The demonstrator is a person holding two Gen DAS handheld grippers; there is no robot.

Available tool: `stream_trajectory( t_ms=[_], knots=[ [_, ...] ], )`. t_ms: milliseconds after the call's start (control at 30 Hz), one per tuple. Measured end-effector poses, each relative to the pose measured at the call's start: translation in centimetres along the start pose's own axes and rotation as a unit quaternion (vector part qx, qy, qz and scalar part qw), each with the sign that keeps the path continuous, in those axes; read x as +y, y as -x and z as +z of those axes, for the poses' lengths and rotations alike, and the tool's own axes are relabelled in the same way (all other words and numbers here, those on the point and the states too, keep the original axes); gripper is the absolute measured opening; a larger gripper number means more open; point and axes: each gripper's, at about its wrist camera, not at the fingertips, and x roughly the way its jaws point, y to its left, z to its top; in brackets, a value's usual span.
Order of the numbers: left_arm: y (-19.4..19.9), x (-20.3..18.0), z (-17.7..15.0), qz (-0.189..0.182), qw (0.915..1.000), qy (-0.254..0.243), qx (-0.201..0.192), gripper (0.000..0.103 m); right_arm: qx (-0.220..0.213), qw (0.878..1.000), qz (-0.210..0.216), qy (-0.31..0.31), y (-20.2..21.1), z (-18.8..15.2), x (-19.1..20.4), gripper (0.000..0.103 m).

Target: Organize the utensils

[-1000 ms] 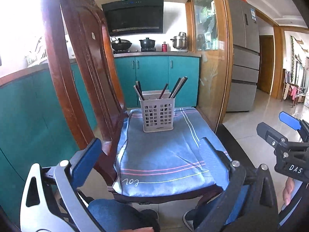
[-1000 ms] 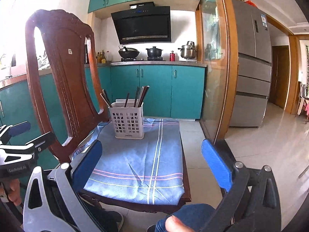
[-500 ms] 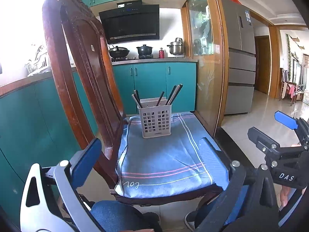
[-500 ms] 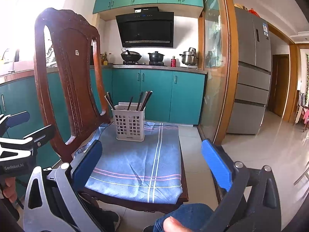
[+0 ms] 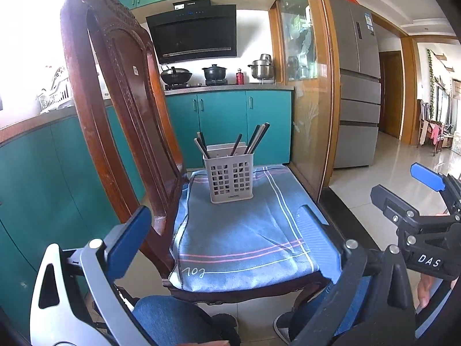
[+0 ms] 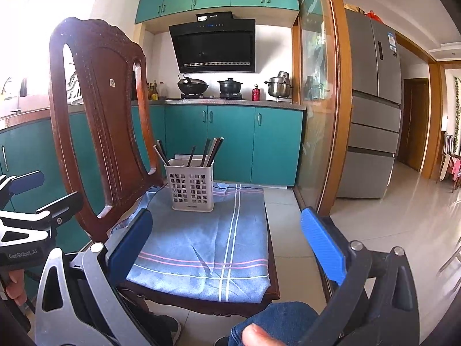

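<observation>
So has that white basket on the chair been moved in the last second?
No. The basket sits at the same spot on the blue cloth, by the same stripes; only the cameras shifted.

Teal cabinets point(image 6: 230, 144) are seen below a grey worktop point(image 6: 236, 102), a black range hood point(image 6: 214, 46) above. A steel fridge point(image 6: 371, 109) stands right. Pale glossy floor tiles point(image 6: 403, 225) are lit by a bright left window point(image 6: 28, 28).
</observation>
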Motion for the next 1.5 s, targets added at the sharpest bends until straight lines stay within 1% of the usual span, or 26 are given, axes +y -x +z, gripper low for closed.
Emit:
stream_trajectory(
  t_ms=[700,933,1400,1500],
  knots=[
    [-1.5,0.4,-0.4,-0.004,0.9998,-0.001,0.017,0.1,0.005,1.0,-0.002,0.004,-0.6,0.0,0.1,0.1],
    [-2.0,0.1,-0.7,-0.012,0.9996,0.0,0.025,0.1,0.009,1.0,-0.004,0.007,-0.9,-0.3,0.0,0.1],
    [-2.3,-0.2,-0.7,-0.017,0.9994,0.0,0.03,0.1,0.011,1.0,-0.005,0.007,-1.1,-0.2,-0.3,0.1],
    [-2.3,-0.2,-0.7,-0.009,0.9996,0.001,0.025,0.1,0.014,1.0,-0.005,0.006,-1.2,-0.2,-0.3,0.1]
  ],
)
